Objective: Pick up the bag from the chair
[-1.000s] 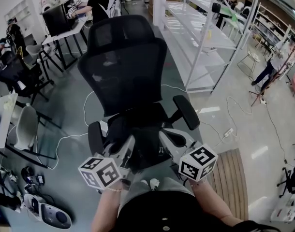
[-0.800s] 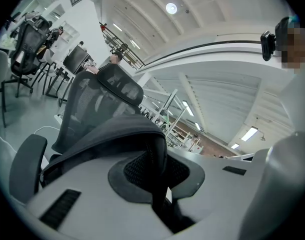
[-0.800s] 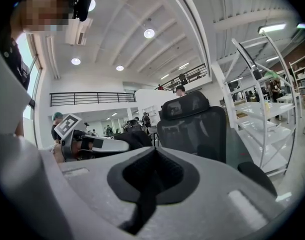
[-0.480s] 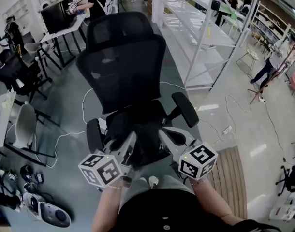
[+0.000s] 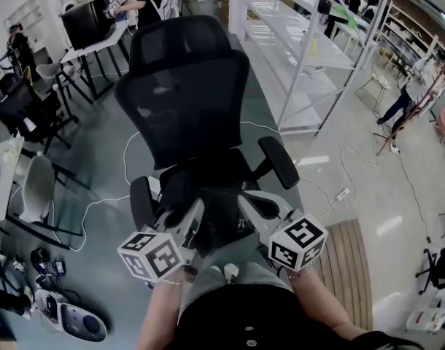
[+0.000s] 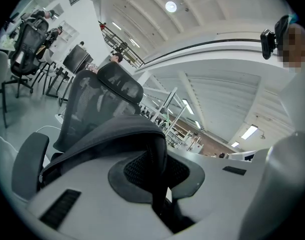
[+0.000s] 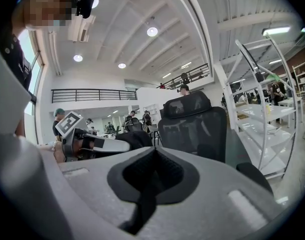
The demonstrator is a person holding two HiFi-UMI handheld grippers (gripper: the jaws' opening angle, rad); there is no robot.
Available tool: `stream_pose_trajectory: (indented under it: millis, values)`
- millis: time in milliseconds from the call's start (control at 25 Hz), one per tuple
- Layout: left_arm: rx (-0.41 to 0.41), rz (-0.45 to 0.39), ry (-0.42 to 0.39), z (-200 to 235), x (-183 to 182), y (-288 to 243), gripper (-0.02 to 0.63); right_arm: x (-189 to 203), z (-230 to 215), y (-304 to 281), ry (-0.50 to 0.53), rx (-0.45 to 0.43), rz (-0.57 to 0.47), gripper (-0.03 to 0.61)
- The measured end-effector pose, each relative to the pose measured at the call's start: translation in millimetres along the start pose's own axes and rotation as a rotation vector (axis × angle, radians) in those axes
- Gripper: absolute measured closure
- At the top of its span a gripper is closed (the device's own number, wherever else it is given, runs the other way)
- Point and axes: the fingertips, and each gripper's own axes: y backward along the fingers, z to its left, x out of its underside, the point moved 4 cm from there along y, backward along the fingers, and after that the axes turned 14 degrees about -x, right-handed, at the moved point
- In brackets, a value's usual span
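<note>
Leaning over the chair (image 5: pixel 182 86), the left gripper (image 5: pixel 196 224) clamped the strap (image 6: pixel 117 133) of the bag (image 5: pixel 208 187), while the right gripper (image 5: pixel 244 211) was clenched empty.

We see a bright, evenly lit hall. Light falls from above: round white ceiling lamps (image 7: pixel 152 31) and a long white strip light (image 7: pixel 279 31) glow without flare. The glossy grey floor (image 5: pixel 332 168) carries pale streaks of glare, and shadows are soft. The black mesh office chair (image 5: pixel 186 100) reads dark, its weave barely resolved. Straight lines bow toward every edge, and both gripper views go black at the corners. The dark grey bag strap (image 6: pixel 107 136) pinched in the left tongs (image 6: pixel 160 156) looks soft.
</note>
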Motion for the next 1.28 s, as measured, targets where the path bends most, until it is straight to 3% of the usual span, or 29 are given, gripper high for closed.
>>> stream_pose_trajectory:
  millis: [1280]
  values:
    - [0.010, 0.031, 0.013, -3.3, 10.2, 0.2, 0.566, 12.4, 5.6, 4.1, 0.010, 0.009, 0.029, 0.581]
